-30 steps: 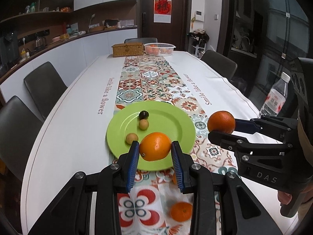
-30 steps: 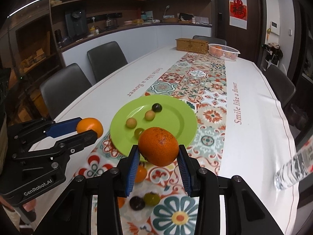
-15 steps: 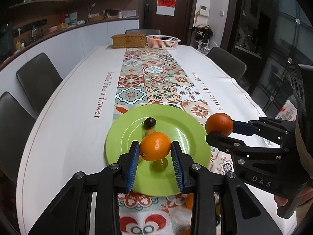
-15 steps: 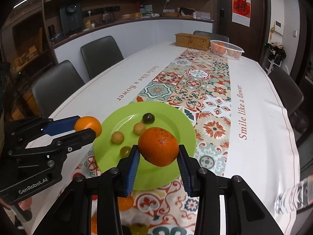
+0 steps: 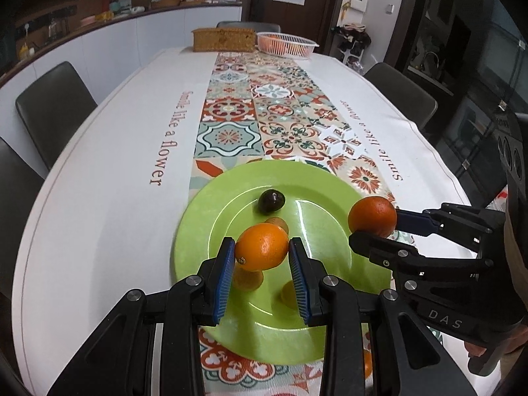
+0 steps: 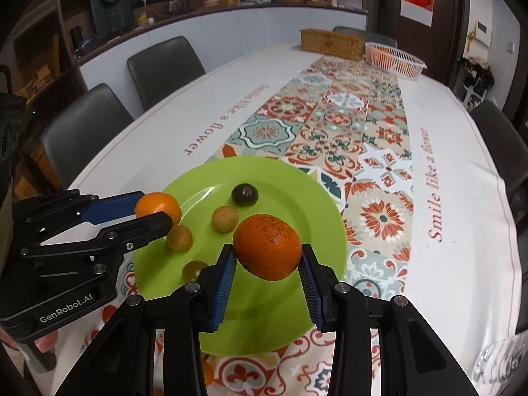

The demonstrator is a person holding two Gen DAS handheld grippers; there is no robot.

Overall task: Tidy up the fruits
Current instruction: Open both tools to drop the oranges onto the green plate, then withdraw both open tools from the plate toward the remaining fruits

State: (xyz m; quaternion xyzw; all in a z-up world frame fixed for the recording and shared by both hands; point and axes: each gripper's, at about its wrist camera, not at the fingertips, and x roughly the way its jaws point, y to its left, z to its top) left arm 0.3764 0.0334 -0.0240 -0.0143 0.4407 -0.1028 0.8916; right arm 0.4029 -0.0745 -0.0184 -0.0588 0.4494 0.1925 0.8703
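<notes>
Both grippers hang over the green plate (image 6: pixel 316 198), each clenched on a fruit: the left gripper (image 5: pixel 262 257) grasps an orange (image 5: pixel 261 247), the right gripper (image 6: pixel 268 265) a darker mandarin (image 6: pixel 267 247). On the plate, a dark plum (image 6: pixel 244 194) sits toward twelve o'clock, with small yellowish fruits (image 6: pixel 224 218) nearer nine.

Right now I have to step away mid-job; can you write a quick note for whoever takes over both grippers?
Left hand-held gripper: shut on an orange, above the green plate.
Right hand-held gripper: shut on a darker orange, also above the plate.
On the plate: one dark fruit, three small yellowish fruits.
Left to do: set both oranges down, then gather the loose fruit partly visible on the runner near the plate's near edge.
</notes>
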